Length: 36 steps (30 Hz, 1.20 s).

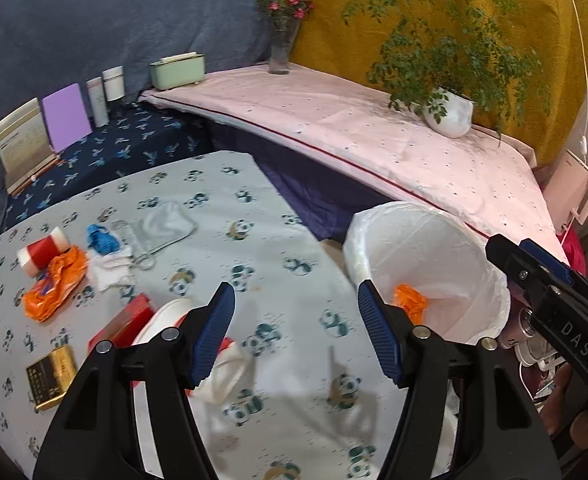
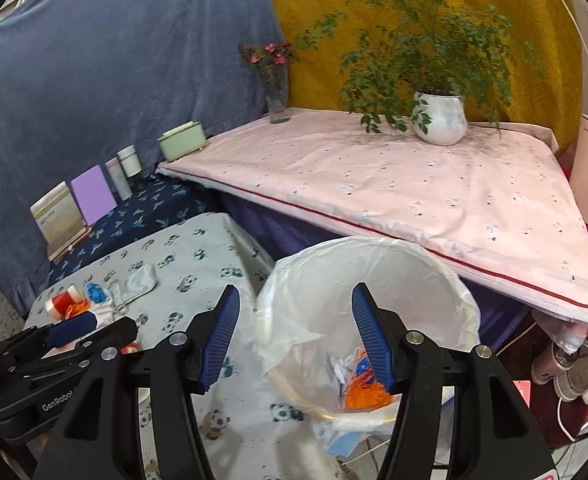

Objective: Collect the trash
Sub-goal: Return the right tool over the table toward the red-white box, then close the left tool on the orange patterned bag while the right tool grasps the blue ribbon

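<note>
A white bin lined with a clear bag [image 1: 454, 240] [image 2: 434, 280] stands off the right edge of the panda-print table [image 1: 294, 240]. Orange wrapper trash [image 2: 364, 394] and crumpled paper lie in it. My right gripper [image 2: 296, 332] is open and empty above the bin's left rim; it shows in the left wrist view [image 1: 534, 268] at the right. My left gripper [image 1: 296, 336] is open and empty over the table's right part. On the table lie an orange wrapper [image 1: 54, 284], a red-white can [image 1: 44, 250], a blue scrap [image 1: 102, 238], white tissue [image 1: 112, 270], a clear bag [image 1: 162, 222], a red box [image 1: 120, 322], a gold box [image 1: 50, 372].
A pink-covered bench [image 1: 374, 132] behind the bin holds a potted fern [image 1: 450, 112], a flower vase [image 1: 282, 48] and a green box [image 1: 178, 70]. Books and tubes [image 1: 66, 116] stand on a dark shelf at the back left. Bottles and cables [image 2: 566, 368] sit right of the bin.
</note>
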Each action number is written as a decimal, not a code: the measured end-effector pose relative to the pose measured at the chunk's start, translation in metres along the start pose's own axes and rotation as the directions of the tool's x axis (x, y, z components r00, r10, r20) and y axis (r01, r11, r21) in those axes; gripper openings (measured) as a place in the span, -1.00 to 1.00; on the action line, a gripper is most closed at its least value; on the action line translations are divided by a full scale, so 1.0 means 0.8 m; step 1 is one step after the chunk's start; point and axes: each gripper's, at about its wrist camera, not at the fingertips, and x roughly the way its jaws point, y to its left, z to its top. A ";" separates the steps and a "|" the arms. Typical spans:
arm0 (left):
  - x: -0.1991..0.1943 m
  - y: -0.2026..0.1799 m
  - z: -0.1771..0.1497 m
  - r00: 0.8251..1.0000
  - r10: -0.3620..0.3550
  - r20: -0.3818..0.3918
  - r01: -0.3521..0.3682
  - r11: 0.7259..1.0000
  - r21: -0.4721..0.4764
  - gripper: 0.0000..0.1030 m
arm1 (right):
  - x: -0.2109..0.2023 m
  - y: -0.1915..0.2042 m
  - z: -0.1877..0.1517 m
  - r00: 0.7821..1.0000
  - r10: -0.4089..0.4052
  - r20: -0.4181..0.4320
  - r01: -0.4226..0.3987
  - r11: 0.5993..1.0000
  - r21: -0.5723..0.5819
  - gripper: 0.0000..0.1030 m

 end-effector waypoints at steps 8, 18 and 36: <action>-0.023 0.060 -0.032 0.995 0.104 -0.004 -0.104 0.994 -0.021 0.33 | -0.002 0.062 -0.017 0.997 0.065 -0.036 -0.067 0.995 -0.072 0.11; -0.053 0.157 -0.078 0.971 0.235 -0.034 -0.238 0.966 -0.104 0.54 | 0.001 0.143 -0.046 0.984 0.149 -0.099 -0.163 0.975 -0.150 0.11; -0.035 0.298 -0.066 0.944 0.322 -0.073 -0.328 0.885 -0.331 0.73 | 0.050 0.234 -0.069 0.961 0.200 -0.193 -0.243 0.943 -0.230 0.11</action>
